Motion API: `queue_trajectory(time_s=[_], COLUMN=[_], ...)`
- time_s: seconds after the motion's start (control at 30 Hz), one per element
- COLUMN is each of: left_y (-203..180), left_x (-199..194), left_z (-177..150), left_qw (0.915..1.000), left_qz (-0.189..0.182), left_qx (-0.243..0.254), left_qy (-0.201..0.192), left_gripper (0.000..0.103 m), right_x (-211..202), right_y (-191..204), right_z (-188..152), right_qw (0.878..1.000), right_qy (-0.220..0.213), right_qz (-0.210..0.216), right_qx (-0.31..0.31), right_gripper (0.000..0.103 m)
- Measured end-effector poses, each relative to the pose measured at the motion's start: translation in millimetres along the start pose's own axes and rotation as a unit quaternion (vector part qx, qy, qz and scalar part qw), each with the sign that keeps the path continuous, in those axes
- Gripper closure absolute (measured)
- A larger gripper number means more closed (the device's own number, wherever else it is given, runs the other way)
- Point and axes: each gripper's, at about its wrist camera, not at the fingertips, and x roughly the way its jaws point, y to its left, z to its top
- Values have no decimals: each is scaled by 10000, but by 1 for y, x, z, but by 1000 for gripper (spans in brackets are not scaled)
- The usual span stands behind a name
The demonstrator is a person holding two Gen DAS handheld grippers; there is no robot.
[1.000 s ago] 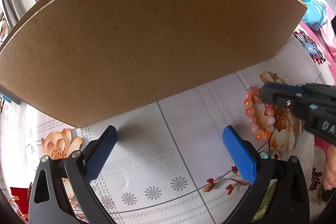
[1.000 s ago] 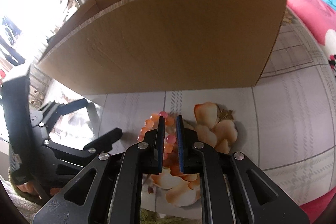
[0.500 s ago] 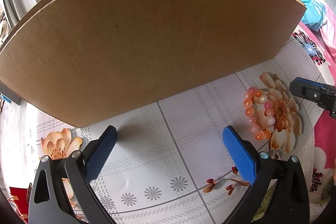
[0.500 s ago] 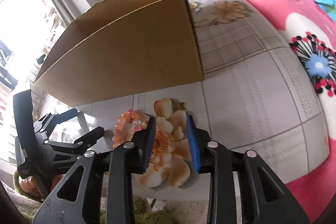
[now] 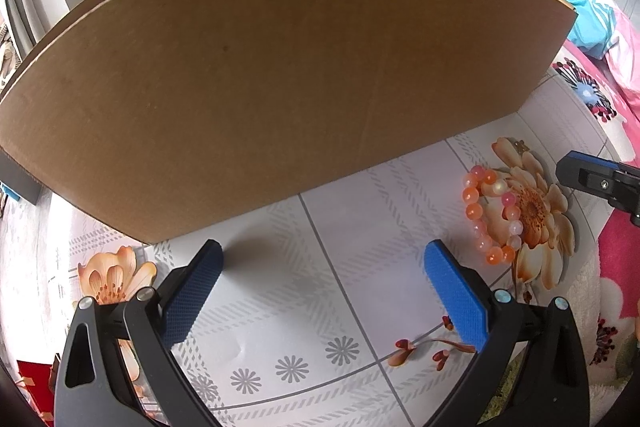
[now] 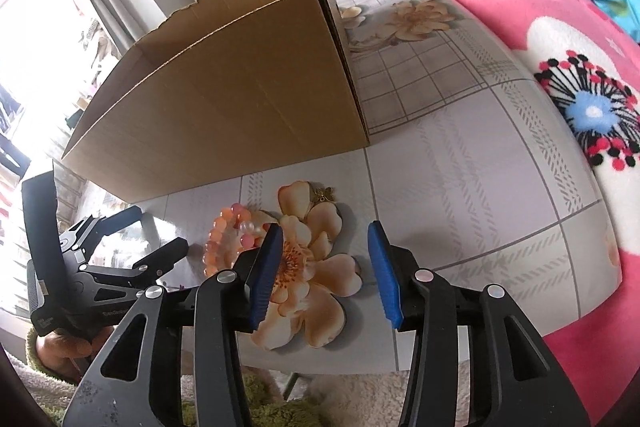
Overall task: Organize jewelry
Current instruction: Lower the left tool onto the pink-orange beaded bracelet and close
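Right wrist view is showing the right gripper [image 6: 326, 269] with its jaws opening about halfway and nothing between the blue pads, only a printed orange flower on the table [image 6: 460, 187]. A second ago those pads were nearly closed over the bead bracelet [image 6: 230, 237]; now the bracelet is lying flat on the tabletop just off the gripper's left finger, released, and the gripper is sitting further to the bracelet's right than it was. A small gold charm [image 6: 325, 194] is resting just beyond the flower's upper petals, near the cardboard box [image 6: 224, 115].

Left wrist view is showing the left gripper [image 5: 324, 291] spread wide and empty, hovering in front of the box wall, unmoved over that second. The bracelet [image 5: 491, 213] is lying to its right, beside the flower print, with the right gripper's tip at the frame's right edge, apart from the beads.

Judging from this, the bracelet is not yet in the box, so a fresh grasp is likely needed.
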Motion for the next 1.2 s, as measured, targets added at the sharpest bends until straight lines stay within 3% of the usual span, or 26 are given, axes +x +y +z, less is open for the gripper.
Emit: queue_trajectory(time_s=[0.1, 0.27, 0.43, 0.63, 0.73, 0.97, 1.2], left_y=[-1, -9, -22, -40, -46, -58, -66], left_x=[-7, -28, -34, -27, -21, -6, -4], left_z=[-3, -4, 1, 5, 5, 8, 8], left_qw=[9998, 9970, 9930, 9900, 9886, 9889, 9897], left_qz=[8, -296, -748, -1045, -1146, -1099, -725], left_qx=[61, 208, 408, 684, 775, 904, 1122], left_qy=[-163, -681, -816, -653, -597, -437, -524], left_gripper=[4, 7, 25, 50, 56, 70, 85], right_x=[-1, -2, -2, -3, -3, -4, -7], right_y=[-1, -3, -6, -10, -9, -8, -6], right_z=[0, -1, -1, -3, -4, -4, -4], right_qw=[10000, 10000, 10000, 9999, 9999, 9999, 9999], right_qy=[-10, -26, -52, -75, -67, -90, -125], right_qz=[1, -29, -29, -6, 10, 16, -16], right_qx=[8, 16, 52, 94, 82, 57, 24], right_gripper=[60, 60, 60, 60, 60, 60, 60])
